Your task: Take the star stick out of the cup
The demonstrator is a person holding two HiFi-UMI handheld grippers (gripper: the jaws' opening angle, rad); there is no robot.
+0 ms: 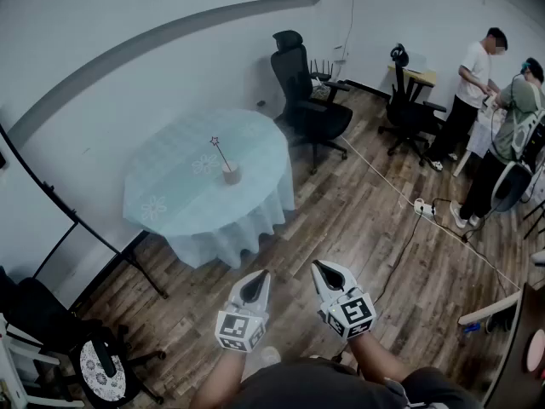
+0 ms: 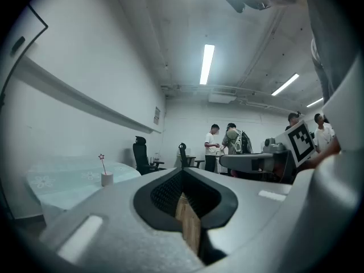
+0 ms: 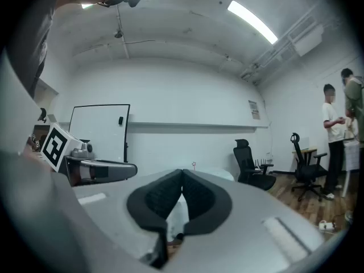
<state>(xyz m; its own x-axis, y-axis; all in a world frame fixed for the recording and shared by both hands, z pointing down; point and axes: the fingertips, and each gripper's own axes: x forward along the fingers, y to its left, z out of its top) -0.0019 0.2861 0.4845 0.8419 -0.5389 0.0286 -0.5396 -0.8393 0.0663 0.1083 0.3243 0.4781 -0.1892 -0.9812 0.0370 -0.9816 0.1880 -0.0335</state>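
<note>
A thin stick with a small star on top [image 1: 219, 150] stands in a pale cup [image 1: 230, 173] on a round table with a light blue cloth [image 1: 170, 198]. The left gripper view shows the star stick [image 2: 102, 162] and the cup [image 2: 106, 179] far off at left. In the right gripper view only the star tip [image 3: 194, 165] shows above the jaws. My left gripper [image 1: 256, 286] and right gripper [image 1: 326, 274] are held side by side over the wooden floor, well short of the table. Both are shut and hold nothing.
A black office chair [image 1: 307, 100] stands just right of the table, a second one [image 1: 406, 105] farther right. Two people [image 1: 490, 100] stand at the far right by a desk. A white cable with a power strip [image 1: 423, 208] crosses the floor. A black frame [image 1: 77, 228] leans at left.
</note>
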